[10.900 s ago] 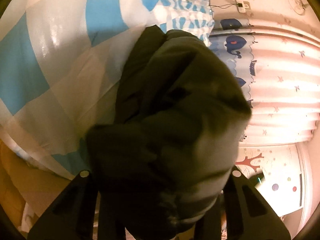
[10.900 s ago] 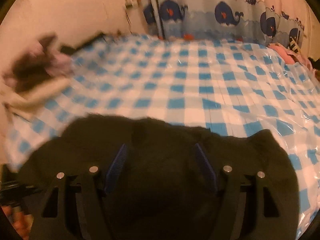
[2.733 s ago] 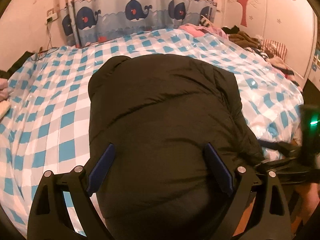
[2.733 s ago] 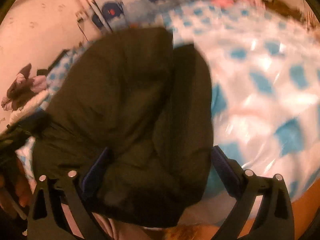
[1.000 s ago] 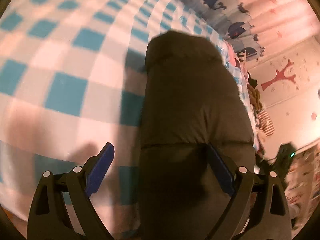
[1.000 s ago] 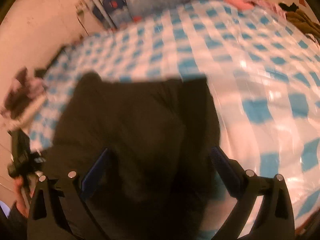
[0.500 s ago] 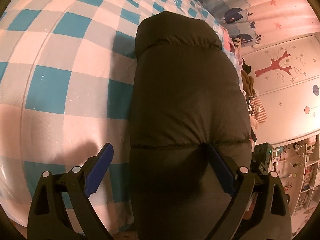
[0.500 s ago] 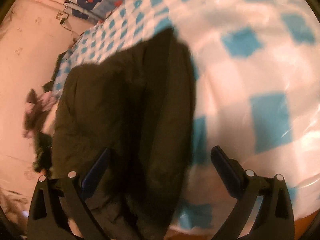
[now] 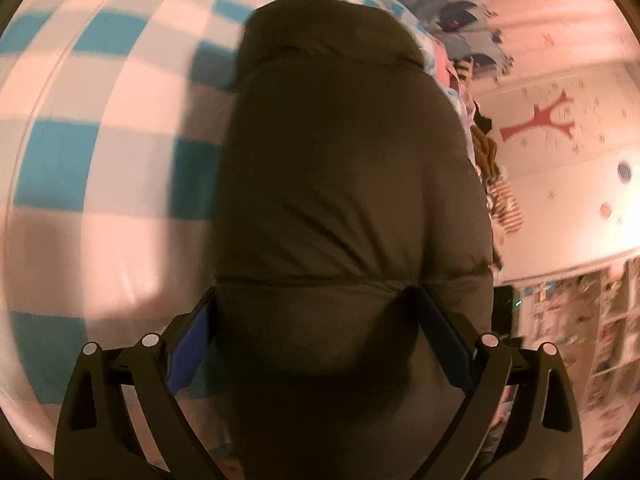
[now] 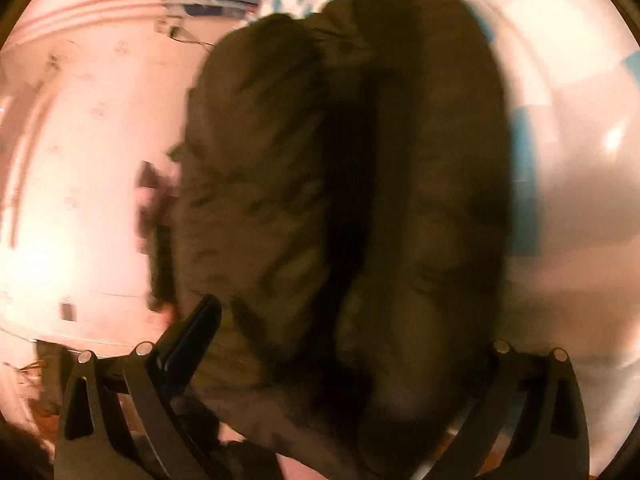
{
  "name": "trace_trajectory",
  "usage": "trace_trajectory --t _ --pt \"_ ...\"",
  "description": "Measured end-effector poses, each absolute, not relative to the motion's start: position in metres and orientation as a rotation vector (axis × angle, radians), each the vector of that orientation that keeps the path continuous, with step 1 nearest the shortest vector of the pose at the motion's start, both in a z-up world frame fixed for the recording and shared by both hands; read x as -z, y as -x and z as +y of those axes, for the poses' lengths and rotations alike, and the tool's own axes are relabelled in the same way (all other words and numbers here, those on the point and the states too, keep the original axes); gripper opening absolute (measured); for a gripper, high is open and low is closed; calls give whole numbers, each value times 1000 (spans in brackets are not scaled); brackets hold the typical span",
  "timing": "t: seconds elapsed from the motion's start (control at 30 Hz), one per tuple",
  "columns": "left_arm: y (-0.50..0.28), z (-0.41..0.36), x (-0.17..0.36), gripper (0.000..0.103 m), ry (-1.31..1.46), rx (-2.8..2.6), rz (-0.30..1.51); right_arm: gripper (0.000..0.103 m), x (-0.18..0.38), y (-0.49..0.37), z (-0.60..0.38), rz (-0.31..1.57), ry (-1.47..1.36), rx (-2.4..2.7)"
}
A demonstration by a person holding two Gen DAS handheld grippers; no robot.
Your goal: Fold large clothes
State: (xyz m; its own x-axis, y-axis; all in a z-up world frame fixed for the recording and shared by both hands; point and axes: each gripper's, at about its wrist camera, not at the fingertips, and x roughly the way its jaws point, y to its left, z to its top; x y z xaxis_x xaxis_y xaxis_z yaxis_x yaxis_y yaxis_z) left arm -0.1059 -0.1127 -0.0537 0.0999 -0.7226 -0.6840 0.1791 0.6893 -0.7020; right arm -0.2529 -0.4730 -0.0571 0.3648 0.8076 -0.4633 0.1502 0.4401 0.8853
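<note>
A dark puffy jacket (image 9: 344, 184) lies folded lengthwise on the blue-and-white checked bed (image 9: 92, 128). In the left wrist view my left gripper (image 9: 316, 332) is wide open, its blue-padded fingers (image 9: 188, 344) on either side of the jacket's near end. In the right wrist view the jacket (image 10: 340, 184) fills the frame as two thick folded layers. My right gripper (image 10: 344, 344) is wide open around its near edge; the left finger (image 10: 192, 340) shows, the right one is hidden by the jacket. The view is blurred.
A whale-print curtain (image 9: 460, 20) hangs behind the bed. A pile of other clothes (image 9: 488, 168) lies at the bed's far right. A wall with a red tree decal (image 9: 540, 120) and shelves (image 9: 592, 320) stand to the right.
Both grippers have pushed in against the jacket's near end, which now fills the gap between each pair of open fingers. The right wrist view has swung left, toward the wall.
</note>
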Motion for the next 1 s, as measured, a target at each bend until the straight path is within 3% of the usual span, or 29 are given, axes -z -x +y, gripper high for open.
trace_trajectory --t 0.03,0.13,0.23,0.37,0.43,0.53,0.6,0.77,0.83,1.0 --pt "109 -116 47 75 482 711 1294 98 51 252 -470 1106 -1060 -567" --pt "115 -120 21 53 415 719 1227 98 29 249 -467 1022 -1063 -604" --pt "116 -108 -12 46 396 727 1153 98 -4 247 -454 952 -1014 -663" --pt "124 -74 -49 46 345 702 1085 98 -28 238 -408 959 -931 -778" --pt "125 -59 -44 49 333 666 1113 98 -11 229 -383 1046 -897 -786" --pt "125 -30 9 60 333 607 1269 98 28 223 -369 1202 -861 -723" --pt "126 -1 34 63 446 600 1315 98 36 230 -380 1182 -928 -714" --pt "123 17 36 67 482 624 1294 98 38 243 -402 1181 -1011 -726" --pt "122 11 36 78 471 646 1291 98 44 242 -398 1218 -1035 -746" --pt "118 5 47 89 536 681 1306 98 64 235 -369 1236 -1131 -834"
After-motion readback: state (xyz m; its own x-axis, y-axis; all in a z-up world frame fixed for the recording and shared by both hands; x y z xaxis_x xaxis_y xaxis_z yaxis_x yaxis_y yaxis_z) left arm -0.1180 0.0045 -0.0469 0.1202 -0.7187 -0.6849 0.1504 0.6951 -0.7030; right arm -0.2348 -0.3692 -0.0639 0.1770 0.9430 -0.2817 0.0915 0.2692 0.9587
